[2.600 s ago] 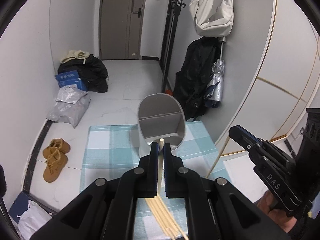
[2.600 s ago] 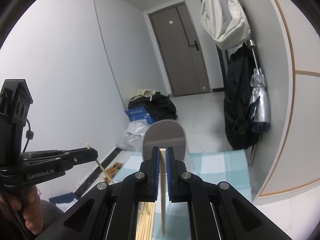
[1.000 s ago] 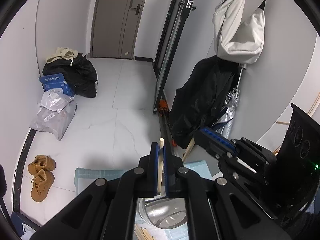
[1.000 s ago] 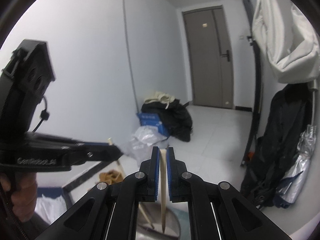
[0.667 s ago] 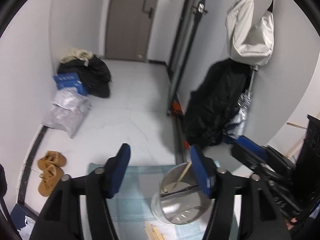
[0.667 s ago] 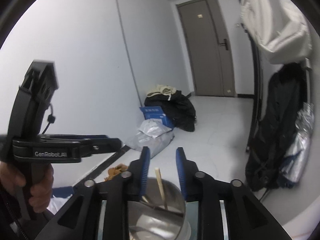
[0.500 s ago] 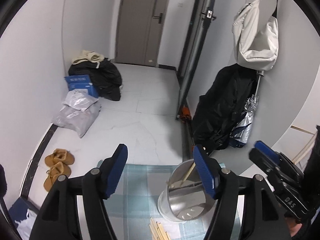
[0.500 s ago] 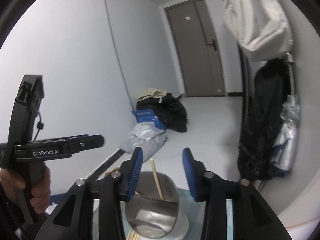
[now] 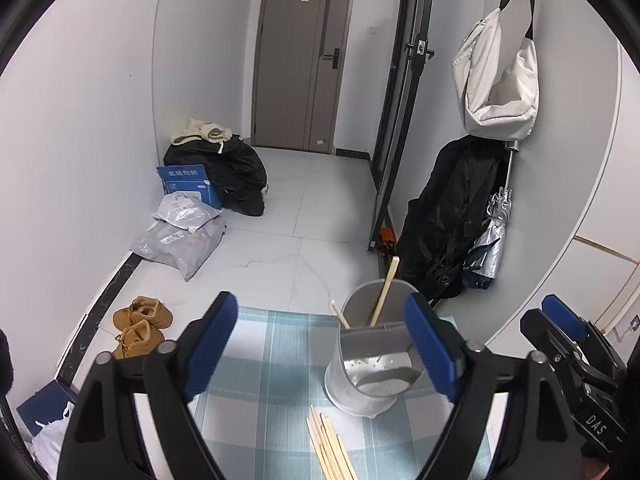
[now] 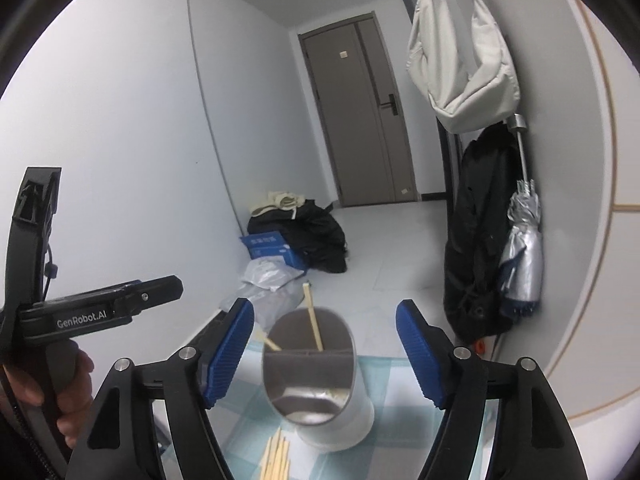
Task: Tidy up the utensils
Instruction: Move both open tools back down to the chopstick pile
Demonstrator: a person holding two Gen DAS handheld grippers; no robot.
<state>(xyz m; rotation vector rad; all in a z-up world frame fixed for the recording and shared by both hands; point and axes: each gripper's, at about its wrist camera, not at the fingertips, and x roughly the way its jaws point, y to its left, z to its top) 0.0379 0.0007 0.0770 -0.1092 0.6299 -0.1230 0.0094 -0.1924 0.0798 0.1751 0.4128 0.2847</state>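
A metal utensil holder (image 9: pixel 372 364) (image 10: pixel 316 380) with an inner divider stands on the checked cloth (image 9: pixel 272 364). Two chopsticks lean in its far half, a long one (image 9: pixel 385 291) (image 10: pixel 312 320) and a shorter one (image 9: pixel 340 315) (image 10: pixel 270 342). Several loose chopsticks (image 9: pixel 330 448) (image 10: pixel 276 460) lie on the cloth in front of the holder. My left gripper (image 9: pixel 320 344) is above and behind the holder; its jaws are opening, with nothing between the pads. My right gripper (image 10: pixel 324 354) is likewise opening and holds nothing. Each gripper appears at the edge of the other's view: the right gripper (image 9: pixel 552 320), the left gripper (image 10: pixel 160 292).
A hand (image 10: pixel 72 380) holds the left gripper's handle. Beyond the table edge lies the floor with brown shoes (image 9: pixel 140 326), grey parcels (image 9: pixel 180 236), a blue box (image 9: pixel 188 184) and dark bags (image 9: pixel 236 172). A black coat (image 9: pixel 448 216), an umbrella (image 9: pixel 488 248) and a white bag (image 9: pixel 500 80) hang on the right.
Both grippers were shut on a chopstick each above the holder. They have opened wide and drawn back, and the two chopsticks now stand in the holder.
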